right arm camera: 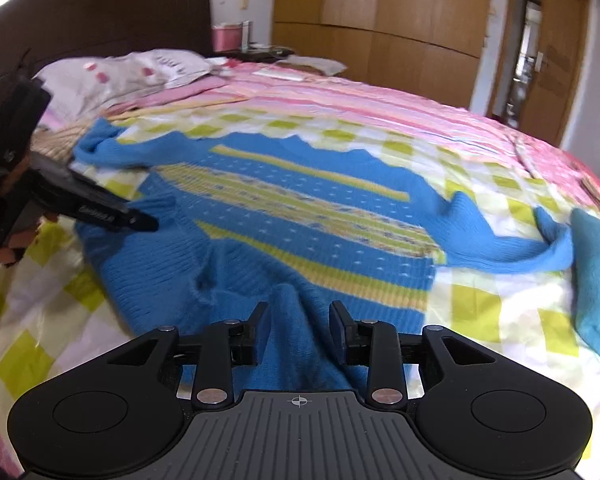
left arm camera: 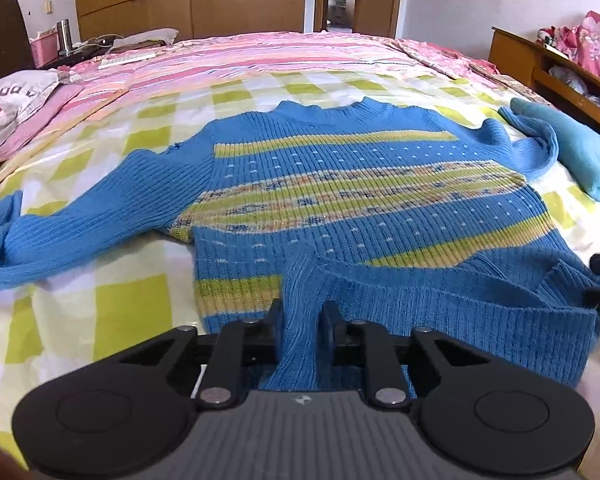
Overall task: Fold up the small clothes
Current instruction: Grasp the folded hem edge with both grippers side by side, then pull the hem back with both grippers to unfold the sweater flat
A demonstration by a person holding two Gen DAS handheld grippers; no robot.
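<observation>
Blue ribbed knit sweater with yellow-green and patterned bands (left arm camera: 340,184), spread flat and face up on a green-and-white checked bedsheet (left arm camera: 112,312), hem nearest both tools, collar farthest ahead of the jaws. Left gripper (left arm camera: 302,312): jaws clamped on a raised ridge of the hem, knit filling the gap between the pads. Right gripper (right arm camera: 300,316): jaws set somewhat wider, a fold of the hem bunched between them; whether the pads press it cannot be told. One sleeve trails out to either side. Light blue folded cloth (left arm camera: 572,148), lying beyond the right-hand sleeve, well off to that side of the jaws.
</observation>
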